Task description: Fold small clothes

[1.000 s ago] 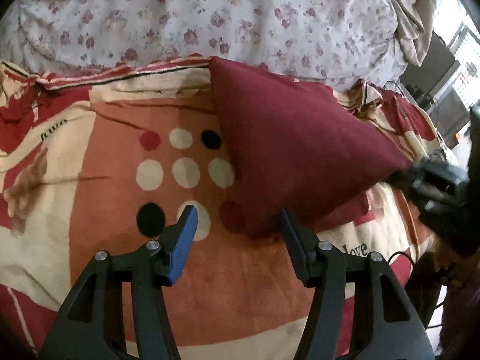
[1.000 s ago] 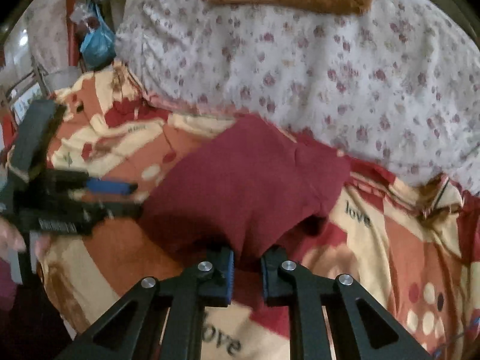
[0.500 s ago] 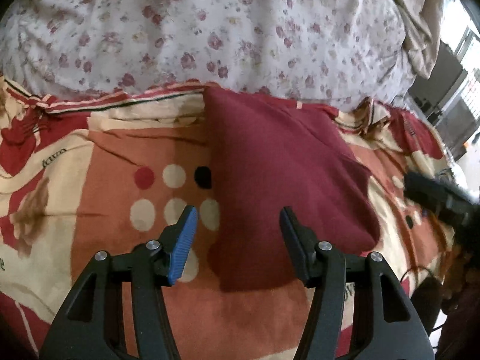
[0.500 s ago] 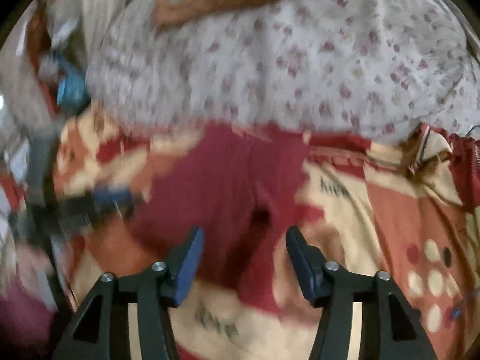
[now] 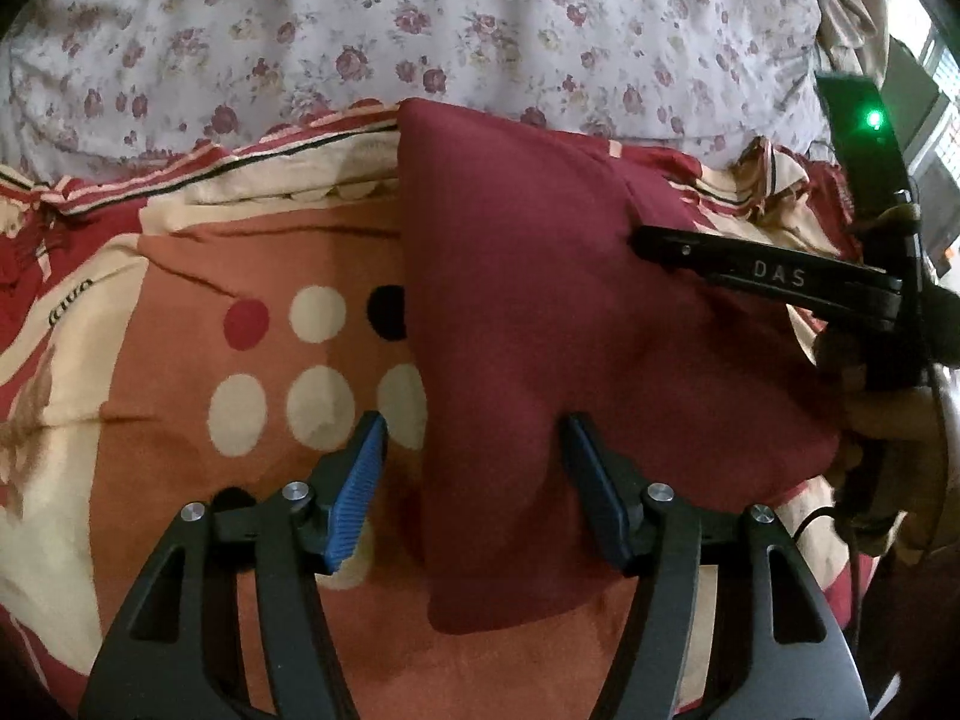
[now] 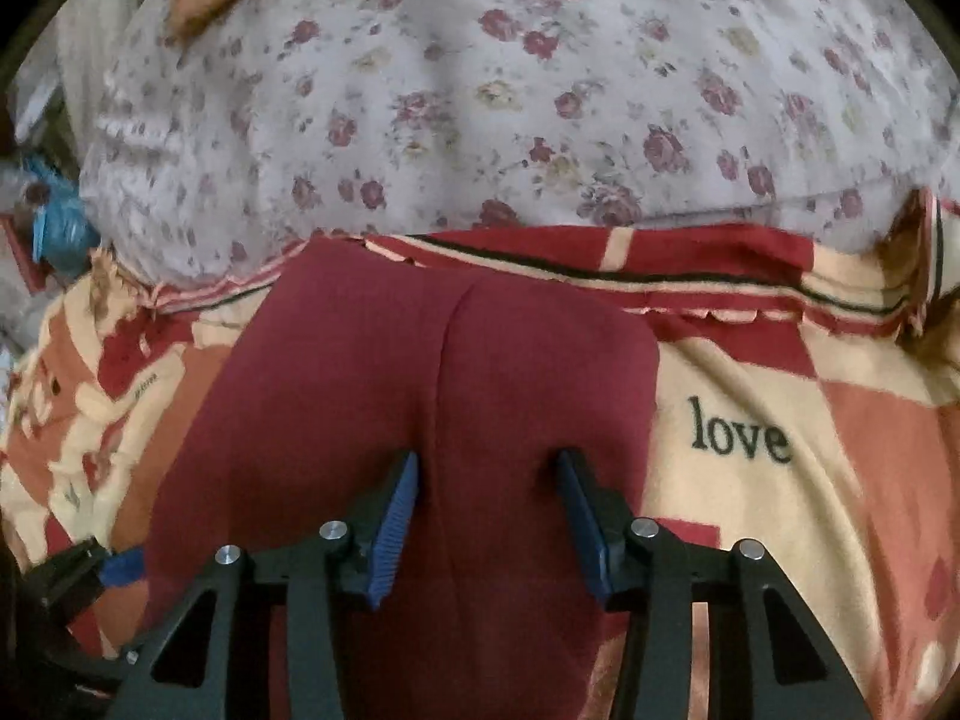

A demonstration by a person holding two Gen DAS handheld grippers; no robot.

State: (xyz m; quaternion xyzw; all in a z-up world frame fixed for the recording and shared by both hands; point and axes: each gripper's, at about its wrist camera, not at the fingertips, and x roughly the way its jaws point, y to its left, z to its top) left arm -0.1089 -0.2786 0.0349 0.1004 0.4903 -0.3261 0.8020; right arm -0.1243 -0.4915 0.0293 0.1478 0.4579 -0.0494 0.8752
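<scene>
A dark red garment (image 5: 540, 324) lies folded flat on a patterned blanket (image 5: 240, 252); it also shows in the right wrist view (image 6: 432, 378), with a seam down its middle. My left gripper (image 5: 474, 426) is open over the garment's near left edge, one finger on the blanket side and one over the cloth. My right gripper (image 6: 486, 462) is open with both fingers over the garment. Its black finger (image 5: 762, 276) shows from the side in the left wrist view, resting over the cloth's right part.
A floral white quilt (image 5: 420, 30) is bunched along the far side of the bed, also in the right wrist view (image 6: 510, 90). The blanket carries the word "love" (image 6: 738, 438) right of the garment. Clutter with a blue bag (image 6: 54, 216) stands at far left.
The right gripper let go of the cloth and opened, then moved over the garment. The garment dropped from a lifted fold to lying flat. The left gripper stayed open and came closer.
</scene>
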